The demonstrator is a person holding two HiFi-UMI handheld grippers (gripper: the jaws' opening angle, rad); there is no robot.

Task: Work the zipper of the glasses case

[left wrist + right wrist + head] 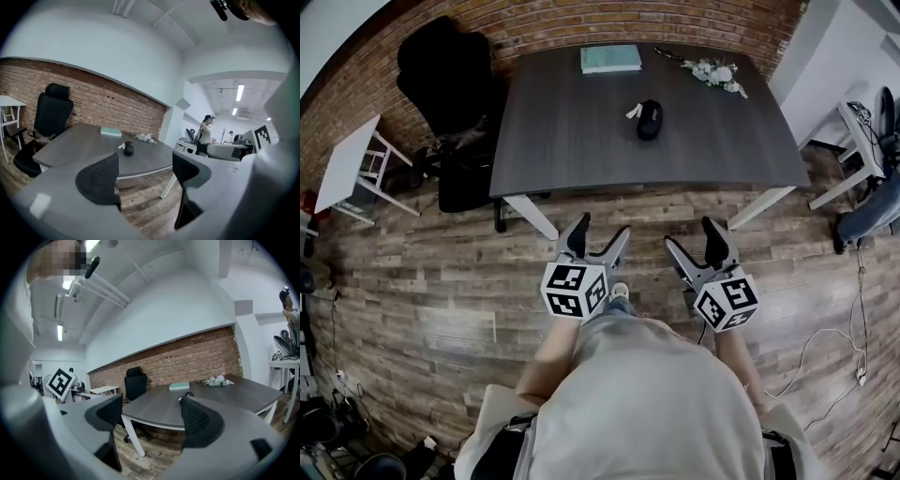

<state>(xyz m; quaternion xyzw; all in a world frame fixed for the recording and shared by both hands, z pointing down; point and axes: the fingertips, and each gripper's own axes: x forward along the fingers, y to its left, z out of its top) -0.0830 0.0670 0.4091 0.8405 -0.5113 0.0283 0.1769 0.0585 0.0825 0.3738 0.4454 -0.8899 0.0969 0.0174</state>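
The left gripper (600,232) and right gripper (691,236) stood released and empty, short of the table (572,141). The glasses case (649,119) lay at 12 o'clock; a careless reach could shove it and miss the zipper.

Tabletop (581,141): dark wood grain, matt. Glasses case (649,119): black, matt, fabric-like. Floor (441,300): worn wood planks. Wall (581,23): rough red brick. Office chair (450,75): black matt upholstery.
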